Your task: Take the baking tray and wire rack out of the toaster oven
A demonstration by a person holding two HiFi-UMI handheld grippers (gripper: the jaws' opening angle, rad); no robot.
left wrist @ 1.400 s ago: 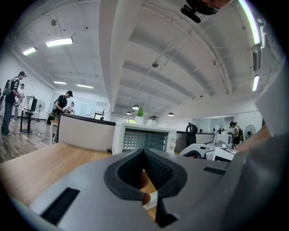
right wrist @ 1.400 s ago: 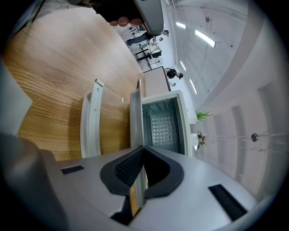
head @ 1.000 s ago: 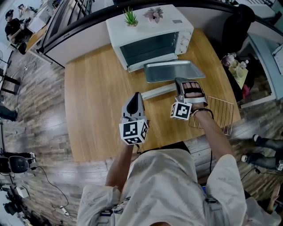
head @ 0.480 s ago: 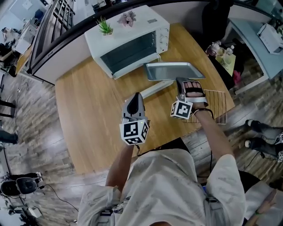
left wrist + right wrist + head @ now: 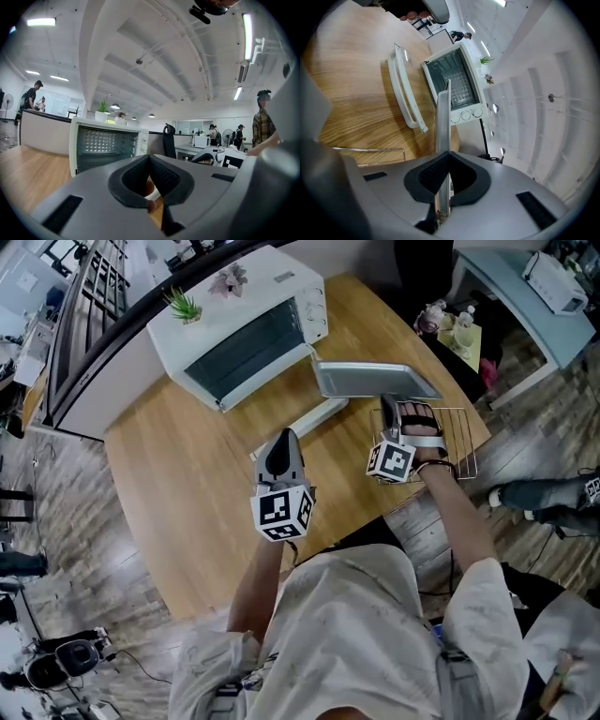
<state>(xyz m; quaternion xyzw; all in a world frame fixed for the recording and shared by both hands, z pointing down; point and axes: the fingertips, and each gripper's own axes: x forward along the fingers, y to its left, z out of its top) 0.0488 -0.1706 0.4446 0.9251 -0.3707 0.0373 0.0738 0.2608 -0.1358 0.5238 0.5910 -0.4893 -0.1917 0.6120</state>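
No txt I can read anywhere; L cube (image 5: 281, 514) on my L gripper (image 5: 284, 437) & R cube (image 5: 391, 460) on my R gripper (image 5: 386, 409) carry b/w square code patterns only, no letters or nos; toaster oven (image 5: 239, 320) at 11 o'clock has a small grey label (image 5: 284, 277) on top, too small to read; its knobs (image 5: 465, 114) in R gripper view show nothing legible.

One toaster oven (image 5: 234, 334), one baking tray (image 5: 375, 381), one wire rack (image 5: 459, 442), two potted plants (image 5: 181, 306).
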